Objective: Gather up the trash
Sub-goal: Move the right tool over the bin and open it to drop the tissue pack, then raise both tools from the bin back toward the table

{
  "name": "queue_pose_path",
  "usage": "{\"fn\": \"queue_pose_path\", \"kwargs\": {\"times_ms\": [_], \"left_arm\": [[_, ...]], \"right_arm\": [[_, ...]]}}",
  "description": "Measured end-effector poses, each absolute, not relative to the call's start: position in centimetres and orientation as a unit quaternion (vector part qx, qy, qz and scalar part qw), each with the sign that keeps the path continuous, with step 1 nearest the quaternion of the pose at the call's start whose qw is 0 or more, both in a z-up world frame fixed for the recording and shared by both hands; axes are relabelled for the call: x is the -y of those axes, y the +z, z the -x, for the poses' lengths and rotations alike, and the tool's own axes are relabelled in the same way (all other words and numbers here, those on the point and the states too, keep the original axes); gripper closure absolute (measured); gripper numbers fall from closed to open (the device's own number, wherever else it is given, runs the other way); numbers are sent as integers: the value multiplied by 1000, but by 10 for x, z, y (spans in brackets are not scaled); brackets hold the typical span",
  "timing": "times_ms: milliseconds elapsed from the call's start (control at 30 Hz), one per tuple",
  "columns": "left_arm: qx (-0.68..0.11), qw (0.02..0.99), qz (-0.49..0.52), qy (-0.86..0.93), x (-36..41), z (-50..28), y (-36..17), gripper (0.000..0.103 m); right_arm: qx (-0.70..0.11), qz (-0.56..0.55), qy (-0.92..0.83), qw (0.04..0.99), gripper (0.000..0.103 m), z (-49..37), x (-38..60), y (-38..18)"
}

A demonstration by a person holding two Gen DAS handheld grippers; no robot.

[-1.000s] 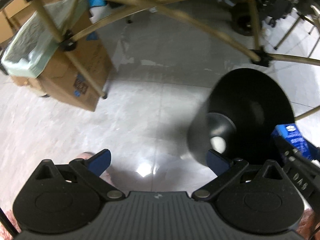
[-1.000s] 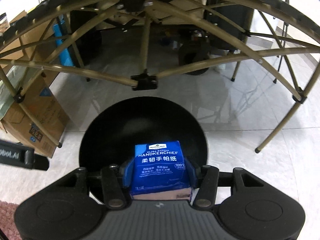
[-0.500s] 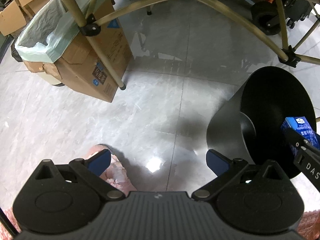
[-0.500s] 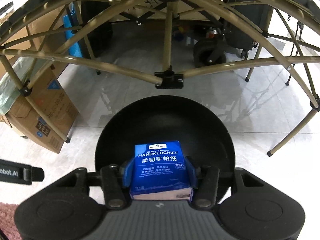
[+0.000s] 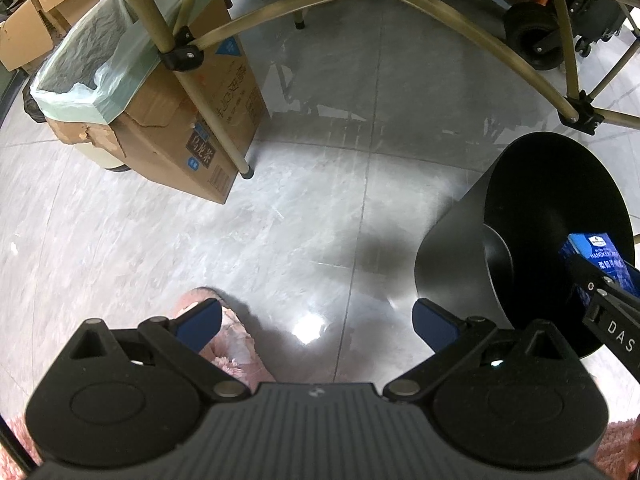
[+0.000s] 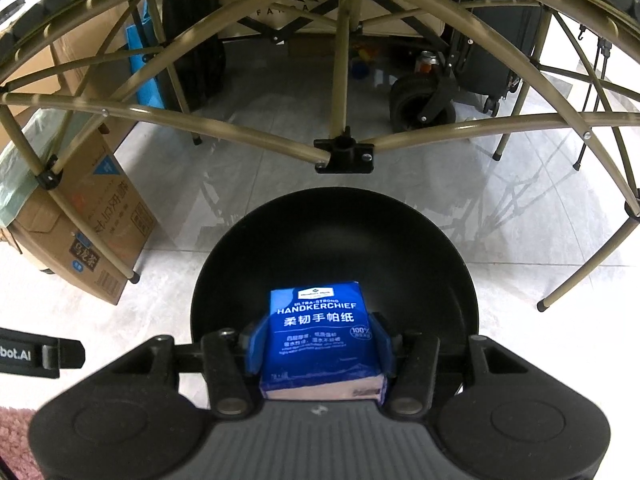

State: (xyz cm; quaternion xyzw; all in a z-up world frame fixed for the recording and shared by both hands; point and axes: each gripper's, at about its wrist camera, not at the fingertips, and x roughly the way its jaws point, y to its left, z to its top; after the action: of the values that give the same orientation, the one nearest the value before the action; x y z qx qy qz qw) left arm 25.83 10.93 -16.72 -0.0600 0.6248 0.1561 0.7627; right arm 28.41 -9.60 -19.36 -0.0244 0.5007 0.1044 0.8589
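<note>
At far left a cardboard box [image 5: 168, 120] lined with a pale green bag [image 5: 84, 56] stands on the grey tiled floor [image 5: 320, 208], with a brass-coloured leg [image 5: 212, 116] of a folding frame coming down in front of it. The left tool [image 5: 316, 322] points steeply down at bare floor with its blue pads wide apart and nothing between them; a pink fluffy slipper [image 5: 236, 344] shows just under its left finger. To the right stands a black bin [image 5: 452, 256], its round mouth open toward the cameras. Over that mouth the right tool [image 6: 318, 346] is clenched on a blue tissue pack [image 6: 320, 332], both blue pads pressed flat against the pack's sides. The pack is printed HANDKERCHIEF in white and sits upright between the pads, above the bin's dark inside and not touching it. Beyond the bin the frame's crossed tubes meet at a black joint [image 6: 344, 156], and a black wheel [image 6: 420, 104] stands farther back.
</note>
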Motion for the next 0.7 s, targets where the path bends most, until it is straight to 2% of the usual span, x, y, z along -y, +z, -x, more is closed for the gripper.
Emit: {"fn": "queue_pose_path", "kwargs": {"times_ms": [67,100,133,700], "left_arm": [[-625,762,60,156,-109,-258,-167,0],[-626,762,60,155,-109,-258,-167,0],[-626,762,60,155,-110,-258,-168,0],[-627,761,59,154,-111,-258,-169,0]], "right_arm": [[-503,21,98,858,37,-286,97,-195],[-505,19,96,858,16,-287,97,-195],[-506,17,94,857,0,-287,98,-196],[-518,30,83,851,0,-290,99,-203]]}}
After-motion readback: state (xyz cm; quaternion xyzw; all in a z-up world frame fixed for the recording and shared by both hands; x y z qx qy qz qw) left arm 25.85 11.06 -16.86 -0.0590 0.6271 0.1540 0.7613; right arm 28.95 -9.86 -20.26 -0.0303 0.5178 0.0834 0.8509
